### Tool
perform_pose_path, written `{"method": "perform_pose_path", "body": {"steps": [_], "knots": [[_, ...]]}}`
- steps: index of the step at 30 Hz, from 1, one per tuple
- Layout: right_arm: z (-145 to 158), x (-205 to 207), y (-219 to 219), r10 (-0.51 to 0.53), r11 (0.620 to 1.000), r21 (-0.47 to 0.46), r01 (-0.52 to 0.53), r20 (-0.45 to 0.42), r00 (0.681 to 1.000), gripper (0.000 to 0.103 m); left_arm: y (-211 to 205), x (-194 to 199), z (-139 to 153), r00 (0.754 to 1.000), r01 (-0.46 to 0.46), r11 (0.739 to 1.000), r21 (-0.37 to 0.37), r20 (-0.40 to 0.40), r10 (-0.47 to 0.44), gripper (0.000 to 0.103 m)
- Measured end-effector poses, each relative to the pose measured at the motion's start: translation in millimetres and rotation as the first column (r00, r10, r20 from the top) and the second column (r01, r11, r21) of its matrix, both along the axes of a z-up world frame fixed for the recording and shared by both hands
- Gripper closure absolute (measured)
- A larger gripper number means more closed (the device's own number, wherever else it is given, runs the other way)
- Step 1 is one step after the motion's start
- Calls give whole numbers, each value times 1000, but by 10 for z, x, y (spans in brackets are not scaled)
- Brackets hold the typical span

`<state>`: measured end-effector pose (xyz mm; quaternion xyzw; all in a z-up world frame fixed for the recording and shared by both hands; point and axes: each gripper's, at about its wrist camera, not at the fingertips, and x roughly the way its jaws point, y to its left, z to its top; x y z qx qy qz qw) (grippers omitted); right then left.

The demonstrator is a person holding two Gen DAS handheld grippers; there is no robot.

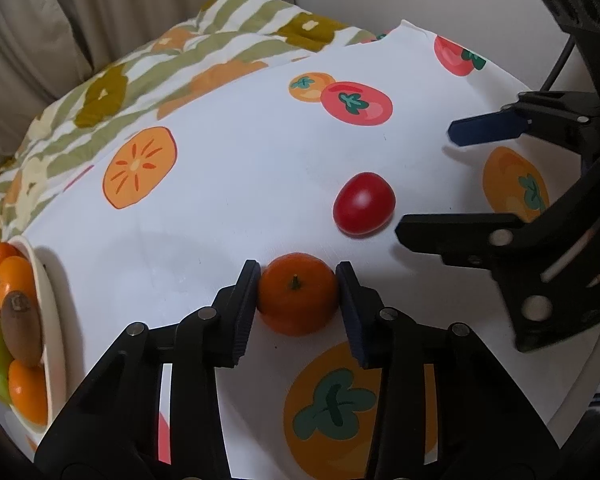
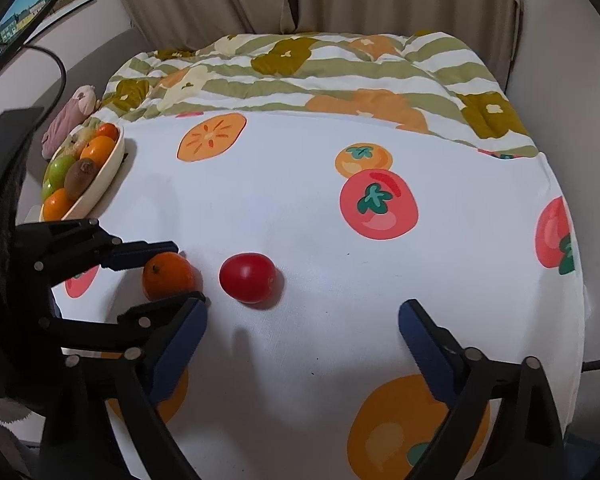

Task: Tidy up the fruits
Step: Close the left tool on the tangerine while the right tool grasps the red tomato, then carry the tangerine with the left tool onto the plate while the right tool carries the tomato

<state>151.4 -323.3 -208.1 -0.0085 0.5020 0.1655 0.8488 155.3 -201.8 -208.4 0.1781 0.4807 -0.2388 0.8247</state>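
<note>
Nearest my left camera, the black two-finger left gripper has its pads pressed on the small round orange mandarin, stem up, still resting on the white fruit-print cloth. My right gripper hangs wide open and empty, with the glossy red egg-shaped tomato lying at its eleven o'clock, long axis running nine to three. The cream oval bowl at ten o'clock already holds several fruits; I judge these two remain to go in.
</note>
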Motion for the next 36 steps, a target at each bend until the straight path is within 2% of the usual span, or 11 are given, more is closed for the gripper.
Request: {"method": "perform_pose_path", "body": {"steps": [5,14,18,22,28,36], "knots": [[-67,74,95,31,999,-6,-31,-34,999,27,65,-16,18,1000,-15,1000,7,4,15,60],[-124,163,289,70,997,-26,-71,-34,997,36,281,7,34,998,-68,998,13,8,68,60],[-118,175,347,74,996,-43,-75,-24,997,49,359,-1,60,996,-87,996,7,10,87,60],[-109,151,403,86,995,-47,-87,-21,996,68,425,-12,94,995,-98,995,2,13,98,60],[-55,78,478,90,994,-57,-90,-7,996,69,537,-42,171,993,-116,993,-6,21,116,60],[211,-6,594,95,995,-45,-94,34,995,69,755,-136,418,988,-147,989,-22,49,147,60]]}}
